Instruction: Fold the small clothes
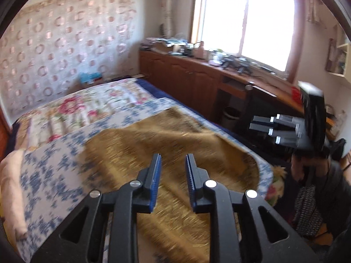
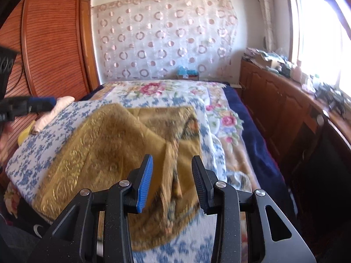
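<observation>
left jaws [image 1: 173, 164] apart, empty | right jaws [image 2: 172, 164] apart | gold cloth [image 2: 114, 140] beneath both

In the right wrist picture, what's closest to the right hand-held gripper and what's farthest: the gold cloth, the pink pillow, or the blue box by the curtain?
1. Gold cloth: just ahead of the right hand-held gripper.
2. Pink pillow: farther, left.
3. Blue box: farthest, by the back wall.
</observation>
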{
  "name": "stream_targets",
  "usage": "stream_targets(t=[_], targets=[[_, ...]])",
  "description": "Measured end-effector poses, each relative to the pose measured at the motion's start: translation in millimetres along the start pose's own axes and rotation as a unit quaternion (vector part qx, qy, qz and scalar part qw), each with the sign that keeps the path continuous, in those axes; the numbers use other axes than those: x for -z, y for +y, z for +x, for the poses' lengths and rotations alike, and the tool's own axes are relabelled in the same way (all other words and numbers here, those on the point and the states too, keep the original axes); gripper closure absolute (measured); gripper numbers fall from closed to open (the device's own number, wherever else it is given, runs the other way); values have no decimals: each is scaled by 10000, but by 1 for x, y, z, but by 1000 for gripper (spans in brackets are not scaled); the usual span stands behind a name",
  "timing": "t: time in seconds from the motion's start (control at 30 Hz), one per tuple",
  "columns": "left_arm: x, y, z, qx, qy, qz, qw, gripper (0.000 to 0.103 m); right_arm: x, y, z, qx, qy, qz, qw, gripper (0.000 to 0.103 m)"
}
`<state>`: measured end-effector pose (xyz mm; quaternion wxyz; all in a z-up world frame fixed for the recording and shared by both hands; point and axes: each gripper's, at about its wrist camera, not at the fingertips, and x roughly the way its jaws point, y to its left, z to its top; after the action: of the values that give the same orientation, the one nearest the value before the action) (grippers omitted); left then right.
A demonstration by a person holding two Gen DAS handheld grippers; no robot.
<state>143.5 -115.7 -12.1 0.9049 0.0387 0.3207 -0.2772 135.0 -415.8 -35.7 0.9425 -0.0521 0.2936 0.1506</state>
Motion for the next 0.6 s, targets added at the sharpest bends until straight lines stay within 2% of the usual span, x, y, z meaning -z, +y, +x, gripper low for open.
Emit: stream_targets(t=[0.27, 0.43, 0.6], targets=[[35, 33, -15, -279, 75, -332, 9990, 83, -67, 18, 64, -377, 97, -150, 9991, 67], [50, 44, -21, -404, 55, -464, 9981, 83, -91, 32, 123, -422, 533, -127, 9976, 67], [62, 57, -24, -493, 86, -577, 9971, 83, -90, 37, 175, -270, 1128, -160, 9931, 67]])
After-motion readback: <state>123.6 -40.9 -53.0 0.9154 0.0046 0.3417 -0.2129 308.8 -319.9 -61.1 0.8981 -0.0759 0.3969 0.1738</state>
